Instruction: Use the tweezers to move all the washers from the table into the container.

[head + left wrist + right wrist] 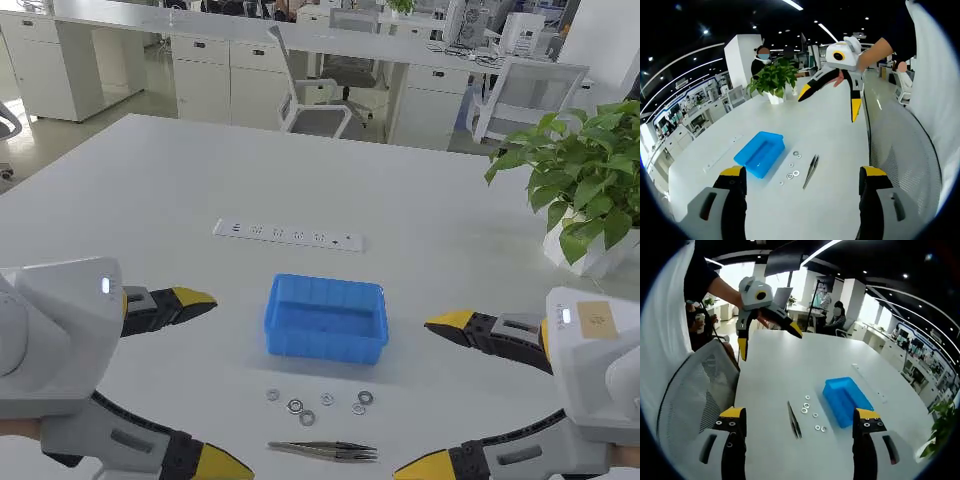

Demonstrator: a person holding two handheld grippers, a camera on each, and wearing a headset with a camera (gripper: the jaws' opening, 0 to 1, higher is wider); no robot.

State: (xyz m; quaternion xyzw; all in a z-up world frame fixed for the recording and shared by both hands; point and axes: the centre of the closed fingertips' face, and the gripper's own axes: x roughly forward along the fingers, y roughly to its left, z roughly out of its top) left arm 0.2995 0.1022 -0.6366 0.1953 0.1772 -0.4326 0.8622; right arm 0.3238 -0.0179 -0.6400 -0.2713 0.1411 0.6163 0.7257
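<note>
Left gripper [230, 385], right gripper [412, 397]: jaws spread wide. Small round metal washers [320, 400] lower centre on smooth white table [150, 190], slim steel tweezers [322, 451] just below, rectangular blue plastic container [325, 345] above

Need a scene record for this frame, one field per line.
table: white
container: blue, empty, mid-table
washers: six, loose on the table between container and tweezers
tweezers: lying flat nearest the person, not gripped
left gripper: open, holding nothing, left of container
right gripper: open, holding nothing, right of container
other: power strip beyond container; plant at far right
progress: no washer in container yet
</note>
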